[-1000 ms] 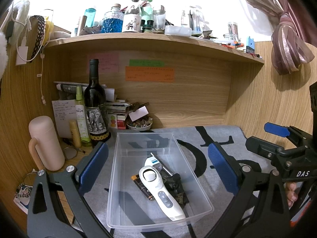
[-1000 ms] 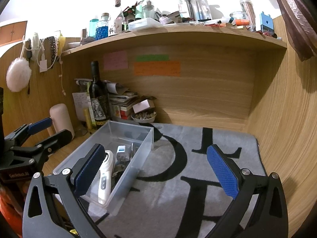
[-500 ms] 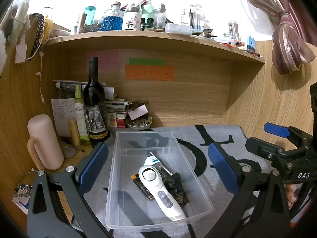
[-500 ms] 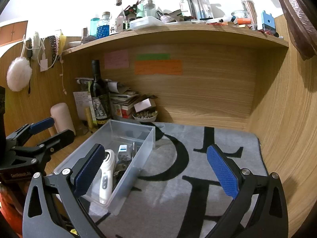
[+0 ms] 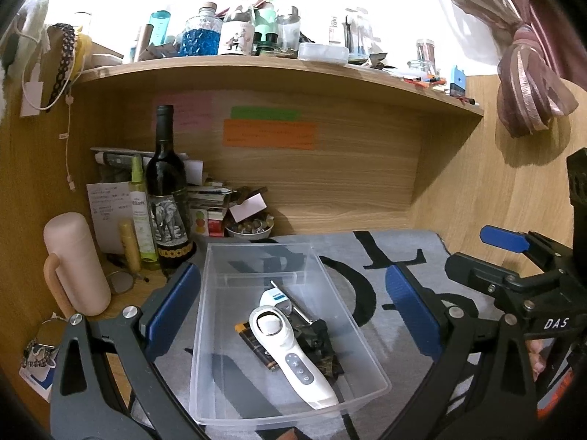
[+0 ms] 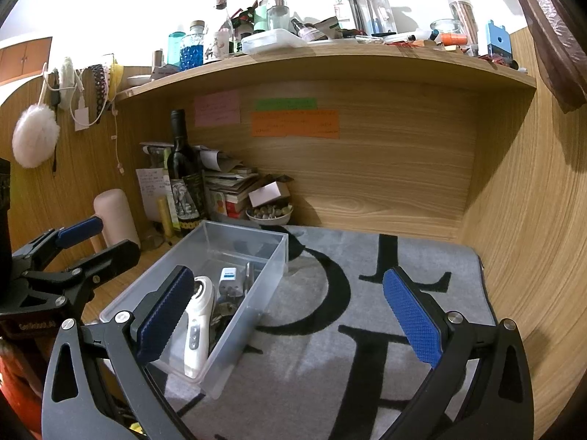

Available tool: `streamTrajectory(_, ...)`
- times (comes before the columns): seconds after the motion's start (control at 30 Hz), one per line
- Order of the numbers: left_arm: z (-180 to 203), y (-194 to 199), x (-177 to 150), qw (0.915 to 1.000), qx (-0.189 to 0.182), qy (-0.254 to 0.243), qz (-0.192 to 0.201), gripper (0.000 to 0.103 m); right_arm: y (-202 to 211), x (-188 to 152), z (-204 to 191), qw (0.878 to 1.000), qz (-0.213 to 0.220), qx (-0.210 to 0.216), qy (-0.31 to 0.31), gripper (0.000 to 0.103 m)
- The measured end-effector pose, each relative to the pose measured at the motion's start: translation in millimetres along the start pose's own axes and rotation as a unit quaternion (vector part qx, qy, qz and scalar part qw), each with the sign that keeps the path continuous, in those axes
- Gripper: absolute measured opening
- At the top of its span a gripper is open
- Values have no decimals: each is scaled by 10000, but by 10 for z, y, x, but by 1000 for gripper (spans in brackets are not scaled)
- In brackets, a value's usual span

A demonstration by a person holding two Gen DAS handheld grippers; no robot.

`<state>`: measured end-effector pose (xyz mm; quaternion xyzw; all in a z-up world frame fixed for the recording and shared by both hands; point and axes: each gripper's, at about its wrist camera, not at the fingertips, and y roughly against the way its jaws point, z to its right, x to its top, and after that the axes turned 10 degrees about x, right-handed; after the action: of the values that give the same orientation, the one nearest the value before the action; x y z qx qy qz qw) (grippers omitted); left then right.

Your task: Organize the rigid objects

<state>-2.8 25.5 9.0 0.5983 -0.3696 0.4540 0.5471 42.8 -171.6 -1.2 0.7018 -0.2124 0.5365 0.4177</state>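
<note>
A clear plastic bin [image 5: 216,330] [image 6: 271,256] lies on the grey lettered mat [image 6: 367,330]. Inside it rest a white handheld device [image 5: 290,352] [image 6: 198,322], a white plug adapter [image 5: 277,299] [image 6: 229,282], a battery [image 5: 256,344] and a dark camouflage item [image 5: 319,344]. My left gripper [image 5: 293,311] hovers open above the bin, holding nothing. Over the mat to the right of the bin, my right gripper [image 6: 293,315] stands open and empty. Each gripper shows in the other's view: the right one [image 5: 513,275], the left one [image 6: 66,256].
A wine bottle [image 5: 167,190], green spray bottle [image 5: 141,216], pink flask [image 5: 75,260], books and a small bowl [image 5: 249,229] crowd the back left corner. Wooden walls enclose the desk; a cluttered shelf [image 5: 275,62] runs overhead. Bare mat [image 5: 367,256] lies right of the bin.
Both views have drifted slightly, so the scene sits a little lower in frame. The bin's contents have not moved and both grippers stay open.
</note>
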Motion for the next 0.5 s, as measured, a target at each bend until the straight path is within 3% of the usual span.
streamTrajectory(0.5, 9, -19, -2, 10000, -59, -2, -44, 102, -17, -4, -12, 10000, -21, 13, 21, 103)
